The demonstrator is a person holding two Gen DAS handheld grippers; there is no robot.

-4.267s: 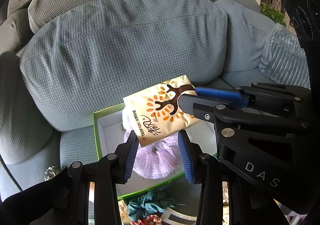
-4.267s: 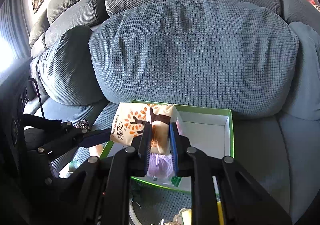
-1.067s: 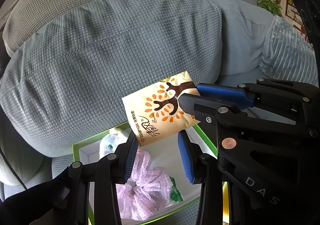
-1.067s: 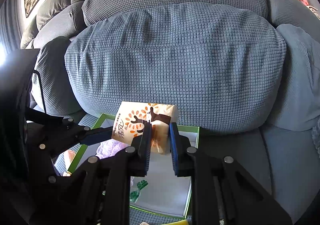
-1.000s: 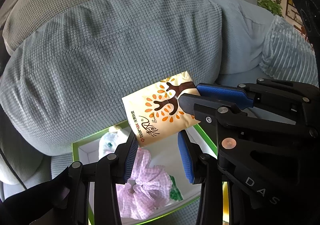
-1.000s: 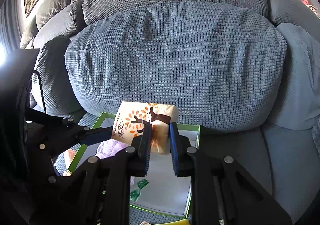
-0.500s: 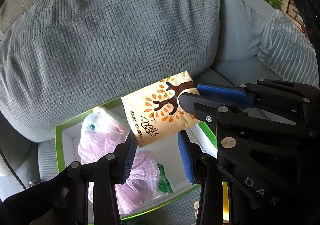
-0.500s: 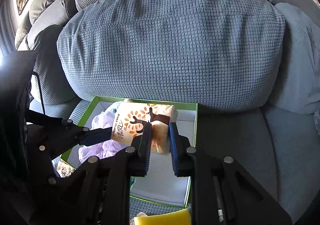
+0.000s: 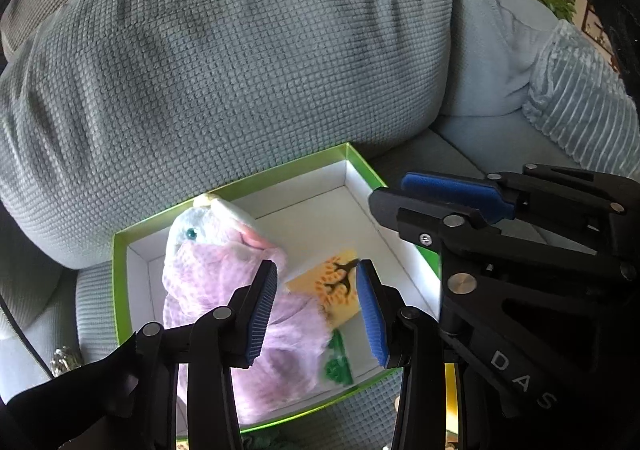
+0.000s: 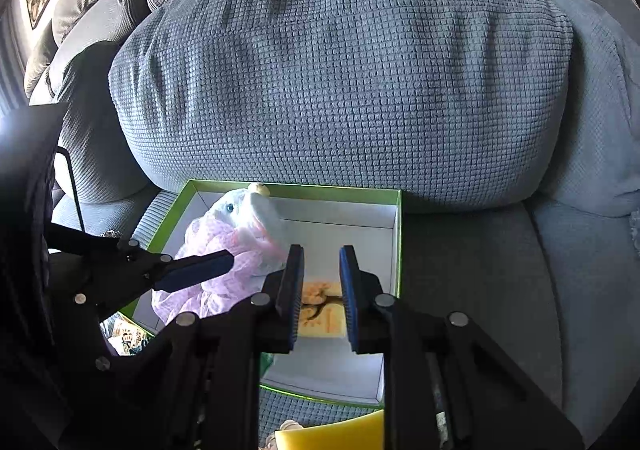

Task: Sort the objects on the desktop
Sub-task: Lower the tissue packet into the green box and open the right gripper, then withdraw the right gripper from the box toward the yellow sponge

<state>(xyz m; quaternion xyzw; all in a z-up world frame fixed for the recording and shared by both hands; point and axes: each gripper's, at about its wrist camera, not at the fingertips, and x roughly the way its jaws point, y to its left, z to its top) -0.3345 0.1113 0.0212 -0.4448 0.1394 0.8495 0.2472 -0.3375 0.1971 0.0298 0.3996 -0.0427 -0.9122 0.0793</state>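
A green-rimmed white box (image 9: pixel 362 166) (image 10: pixel 398 234) sits on the sofa seat against a big grey cushion. In it lie a pink and white plush toy (image 9: pixel 224 262) (image 10: pixel 240 238) and a tissue packet with an orange tree print (image 9: pixel 334 284) (image 10: pixel 322 308). My right gripper (image 10: pixel 319 292) is open and empty, just above the packet; it also shows in the left wrist view (image 9: pixel 436 205). My left gripper (image 9: pixel 316 312) is open and empty above the box, over the toy and packet. One left finger (image 10: pixel 196 270) shows in the right wrist view.
A large grey cushion (image 10: pixel 340 69) backs the box. A ribbed light-blue pillow (image 9: pixel 580 97) lies at right. A yellow sponge (image 10: pixel 336 432) and small items lie in front of the box. A crumpled foil ball (image 9: pixel 64 356) sits left of it.
My right gripper has opened and let go of the tissue packet, which now lies in the box beside the plush toy. Both views have tilted down toward the box.
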